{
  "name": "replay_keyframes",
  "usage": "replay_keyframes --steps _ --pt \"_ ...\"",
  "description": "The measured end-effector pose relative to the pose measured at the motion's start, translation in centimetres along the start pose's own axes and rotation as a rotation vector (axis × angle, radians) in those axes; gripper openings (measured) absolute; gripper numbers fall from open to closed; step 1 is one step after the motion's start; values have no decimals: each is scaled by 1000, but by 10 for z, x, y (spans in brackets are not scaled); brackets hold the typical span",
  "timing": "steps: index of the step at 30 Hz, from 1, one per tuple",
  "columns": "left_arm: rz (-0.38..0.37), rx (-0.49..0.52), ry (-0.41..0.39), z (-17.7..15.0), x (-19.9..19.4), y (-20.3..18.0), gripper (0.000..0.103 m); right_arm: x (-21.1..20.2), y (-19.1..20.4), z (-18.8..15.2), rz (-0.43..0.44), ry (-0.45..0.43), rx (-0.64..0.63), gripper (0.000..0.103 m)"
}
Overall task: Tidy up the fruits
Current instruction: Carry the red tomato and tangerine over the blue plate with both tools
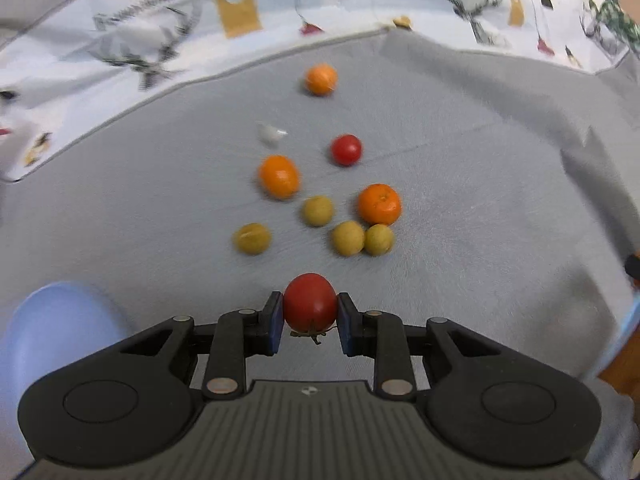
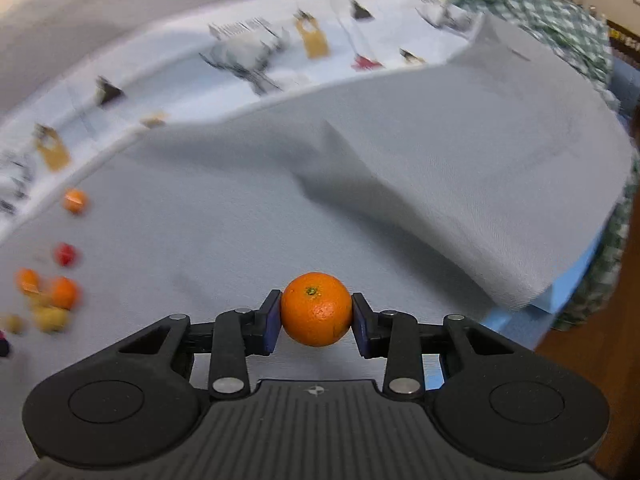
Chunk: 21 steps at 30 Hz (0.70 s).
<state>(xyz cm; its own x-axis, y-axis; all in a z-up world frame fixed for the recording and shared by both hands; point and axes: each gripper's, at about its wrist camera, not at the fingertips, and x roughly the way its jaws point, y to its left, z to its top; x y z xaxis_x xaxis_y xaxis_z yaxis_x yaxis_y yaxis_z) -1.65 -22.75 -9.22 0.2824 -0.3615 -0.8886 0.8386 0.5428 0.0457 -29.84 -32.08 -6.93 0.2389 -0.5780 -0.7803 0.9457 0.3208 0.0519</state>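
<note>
- Left claw (image 1: 310, 314) is clamped on a red tomato (image 1: 310, 304), both blue pads (image 1: 275, 322) pressed against its sides, stem end facing back toward the camera.
- Right claw (image 2: 316, 316) is doing the same with an orange (image 2: 316, 309): pads tight on both sides, stem dimple facing up.
- Everything sits over a grey cloth (image 1: 480, 184) spread on the worktop, with a white patterned cloth (image 1: 120, 60) (deer, tags, that sort of print) running along the far edge.
- In the left view, the loose fruit is scattered ahead of the claw: a second tomato (image 1: 346, 149) in the middle, one orange far back (image 1: 320, 79), one to the left (image 1: 279, 176), one to the right (image 1: 379, 204).
- Four small yellow-green fruits are nearer: one off on its own to the left (image 1: 252, 238), one in the middle (image 1: 317, 210), and a pair (image 1: 362, 238) touching each other just below the right-hand orange.
- A small white thing (image 1: 270, 134) lies between the far orange and the left one; too blurry to tell what it is.
- A pale blue rounded thing (image 1: 60, 328) pokes in at the lower left, maybe a bowl, can't really tell.
- In the right view, the same pile (image 2: 52, 296) is a blur at the far left edge, well apart from the held orange.
- The grey cloth has a big fold (image 2: 460, 200) rising on the right, and a green checked fabric (image 2: 560, 16) sits beyond it at the top right.
</note>
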Motion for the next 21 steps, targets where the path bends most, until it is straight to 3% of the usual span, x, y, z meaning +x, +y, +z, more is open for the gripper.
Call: replay_keyframes --steps 5,13,17,21 --pt "31 -42 -25 -34 -80 32 31 -53 61 -3 234 3 -70 38" --pt "115 -145 -30 -123 -182 98 31 -147 162 -48 565 67 -291 38" --pt "143 -219 -34 -166 -209 131 31 -184 199 -69 658 110 -411 38" --pt "149 -270 -66 -200 -229 155 31 -212 220 -87 676 116 -506 38"
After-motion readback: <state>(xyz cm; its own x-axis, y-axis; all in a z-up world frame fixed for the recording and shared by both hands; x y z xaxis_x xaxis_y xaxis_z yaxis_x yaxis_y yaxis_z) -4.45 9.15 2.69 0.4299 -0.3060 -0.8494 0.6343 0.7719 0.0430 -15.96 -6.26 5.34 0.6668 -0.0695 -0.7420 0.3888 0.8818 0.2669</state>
